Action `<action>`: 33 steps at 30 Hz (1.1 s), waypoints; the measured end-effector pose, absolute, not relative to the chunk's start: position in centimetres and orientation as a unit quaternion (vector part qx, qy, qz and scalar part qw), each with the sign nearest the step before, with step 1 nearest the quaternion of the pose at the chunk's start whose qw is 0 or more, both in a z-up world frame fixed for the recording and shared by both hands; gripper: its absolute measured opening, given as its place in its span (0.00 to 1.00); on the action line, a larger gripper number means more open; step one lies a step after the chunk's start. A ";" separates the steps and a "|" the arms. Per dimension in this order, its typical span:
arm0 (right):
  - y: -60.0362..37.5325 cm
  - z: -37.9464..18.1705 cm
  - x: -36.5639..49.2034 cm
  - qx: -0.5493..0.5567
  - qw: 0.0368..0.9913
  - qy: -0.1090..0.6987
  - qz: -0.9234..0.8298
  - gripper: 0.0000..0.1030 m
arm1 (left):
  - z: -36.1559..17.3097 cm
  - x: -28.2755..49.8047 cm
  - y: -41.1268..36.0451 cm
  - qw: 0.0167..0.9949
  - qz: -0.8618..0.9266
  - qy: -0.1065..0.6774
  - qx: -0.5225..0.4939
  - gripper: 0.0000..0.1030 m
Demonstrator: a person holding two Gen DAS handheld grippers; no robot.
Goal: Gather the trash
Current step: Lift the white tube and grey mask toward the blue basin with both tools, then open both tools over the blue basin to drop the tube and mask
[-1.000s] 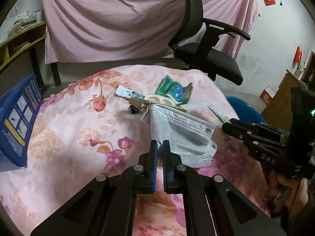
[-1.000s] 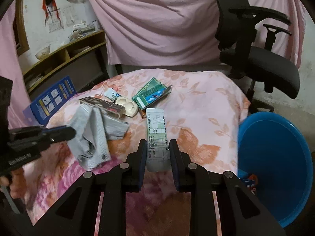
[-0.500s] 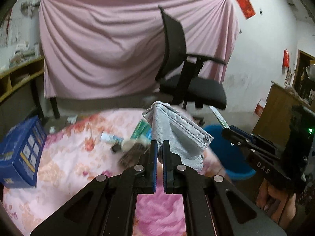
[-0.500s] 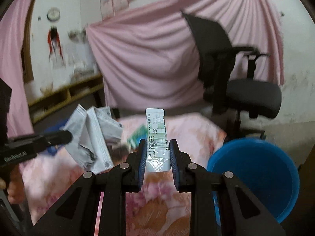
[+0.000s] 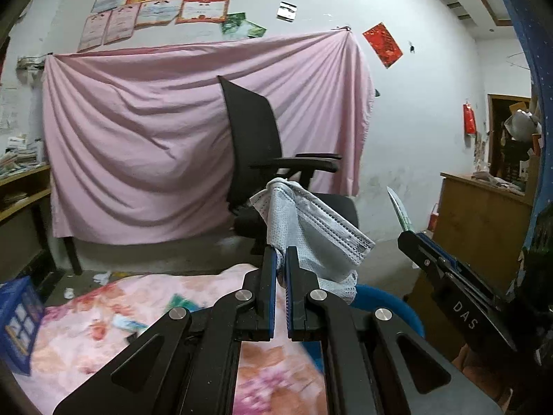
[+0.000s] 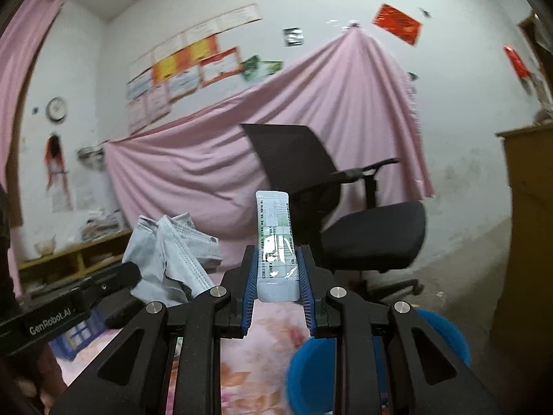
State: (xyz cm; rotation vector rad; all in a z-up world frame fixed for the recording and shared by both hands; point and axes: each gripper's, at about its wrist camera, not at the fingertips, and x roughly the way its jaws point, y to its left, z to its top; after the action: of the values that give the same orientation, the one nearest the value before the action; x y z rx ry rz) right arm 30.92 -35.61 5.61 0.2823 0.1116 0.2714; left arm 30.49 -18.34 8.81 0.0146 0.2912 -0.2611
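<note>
My left gripper (image 5: 280,254) is shut on a grey-white face mask (image 5: 312,228) and holds it raised above the floral table. The mask also shows at the left of the right wrist view (image 6: 169,252), at the tip of the left gripper (image 6: 129,274). My right gripper (image 6: 276,263) is shut on a white and green printed sachet (image 6: 275,242) that stands upright between the fingers. The sachet shows edge-on in the left wrist view (image 5: 399,212), above the right gripper (image 5: 409,238). A blue basin (image 6: 376,363) sits low, right of the table; it also shows in the left wrist view (image 5: 387,302).
A floral pink cloth (image 5: 103,311) covers the table, with green and blue wrappers (image 5: 179,302) on it. A blue box (image 5: 17,325) stands at its left edge. A black office chair (image 5: 269,173) stands behind the table, a wooden cabinet (image 5: 484,214) to the right.
Both grippers have lifted up from the table with the mask and the sachet. The views now look at the wall and chair; the table and basin have dropped low.
</note>
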 end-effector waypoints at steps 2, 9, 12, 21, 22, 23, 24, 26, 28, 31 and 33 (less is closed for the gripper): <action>-36.8 5.4 31.3 0.149 0.980 0.058 0.119 0.21 | 8.5 31.5 -19.7 0.979 -0.140 0.148 0.008 0.03; -40.0 3.9 32.9 0.182 0.974 0.116 0.067 0.21 | 7.3 34.5 -23.3 0.971 -0.152 0.184 -0.001 0.03; -40.7 2.7 34.0 0.196 0.967 0.157 0.051 0.21 | 6.6 35.8 -24.3 0.966 -0.149 0.212 -0.004 0.03; -42.2 0.2 36.5 0.229 0.943 0.238 0.035 0.21 | 3.0 38.9 -25.1 0.936 -0.154 0.315 -0.033 0.04; -42.3 0.0 36.7 0.231 0.941 0.244 0.035 0.22 | 2.8 39.2 -25.1 0.934 -0.156 0.321 -0.031 0.05; -42.3 -0.3 36.9 0.233 0.939 0.251 0.033 0.24 | 2.5 39.4 -25.1 0.930 -0.154 0.332 -0.025 0.05; -42.3 -0.4 37.0 0.234 0.938 0.255 0.032 0.27 | 2.2 39.5 -25.0 0.929 -0.153 0.338 -0.022 0.05; -42.2 -0.7 37.2 0.239 0.935 0.261 0.033 0.32 | 1.7 39.6 -24.8 0.925 -0.150 0.348 -0.025 0.06; -42.1 -0.7 37.1 0.237 0.935 0.263 0.034 0.33 | 1.4 39.4 -24.4 0.923 -0.149 0.352 -0.030 0.08; -41.7 -0.6 36.9 0.230 0.937 0.261 0.034 0.40 | 1.2 39.2 -23.9 0.922 -0.146 0.358 -0.031 0.09; -41.5 -0.5 36.8 0.225 0.939 0.257 0.037 0.46 | 1.3 39.0 -23.2 0.922 -0.144 0.357 -0.035 0.10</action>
State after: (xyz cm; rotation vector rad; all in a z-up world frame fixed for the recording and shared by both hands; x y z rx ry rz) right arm 36.84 -41.52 -0.53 0.4595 0.5247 0.0750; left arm 39.05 -23.19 1.30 -0.0719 0.7329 -0.2954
